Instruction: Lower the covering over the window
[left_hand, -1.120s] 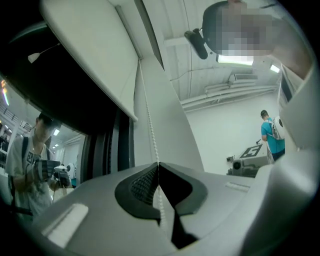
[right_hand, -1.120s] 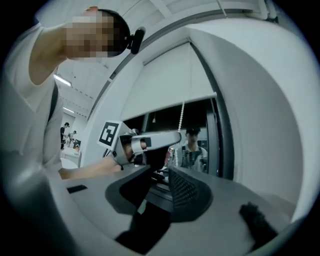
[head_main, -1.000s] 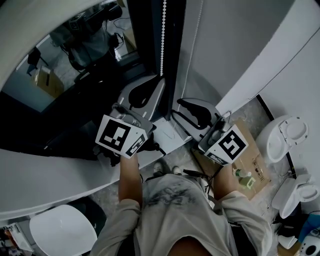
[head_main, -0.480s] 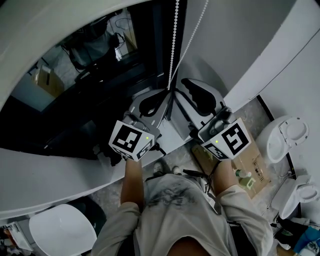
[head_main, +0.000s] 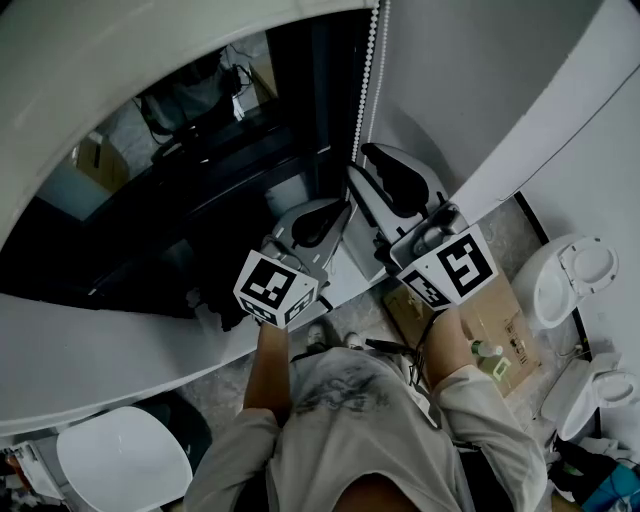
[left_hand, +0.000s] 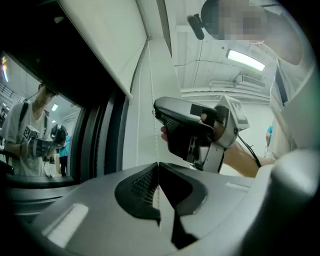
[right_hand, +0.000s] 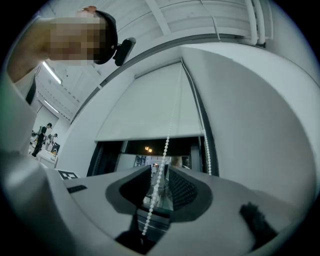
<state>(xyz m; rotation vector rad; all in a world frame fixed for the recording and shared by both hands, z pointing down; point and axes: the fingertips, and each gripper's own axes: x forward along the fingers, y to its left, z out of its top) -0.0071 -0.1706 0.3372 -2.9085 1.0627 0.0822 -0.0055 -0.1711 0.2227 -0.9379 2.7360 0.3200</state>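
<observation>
A white roller blind (head_main: 130, 50) covers the top of a dark window (head_main: 180, 170); its lower edge (right_hand: 150, 137) hangs partway down. A white bead chain (head_main: 366, 70) drops along the window's right frame. My left gripper (head_main: 340, 208) is shut on this chain, which runs into the closed jaws (left_hand: 158, 163). My right gripper (head_main: 372, 185) sits just above and to the right, open, with the chain (right_hand: 162, 157) hanging free between its fingers. The chain's second strand (right_hand: 206, 150) hangs to the right. The left gripper view also shows the right gripper (left_hand: 197, 131).
A grey wall (head_main: 470, 90) stands right of the window, and a white sill (head_main: 120, 350) runs below it. On the floor lie a cardboard box (head_main: 495, 325), white fixtures (head_main: 570, 280) and a round white stool (head_main: 120, 465). A person (left_hand: 30, 135) stands beyond the glass.
The right gripper has moved left and up to the chain and now straddles it. The left gripper has stayed shut on the chain and shifted slightly down and right.
</observation>
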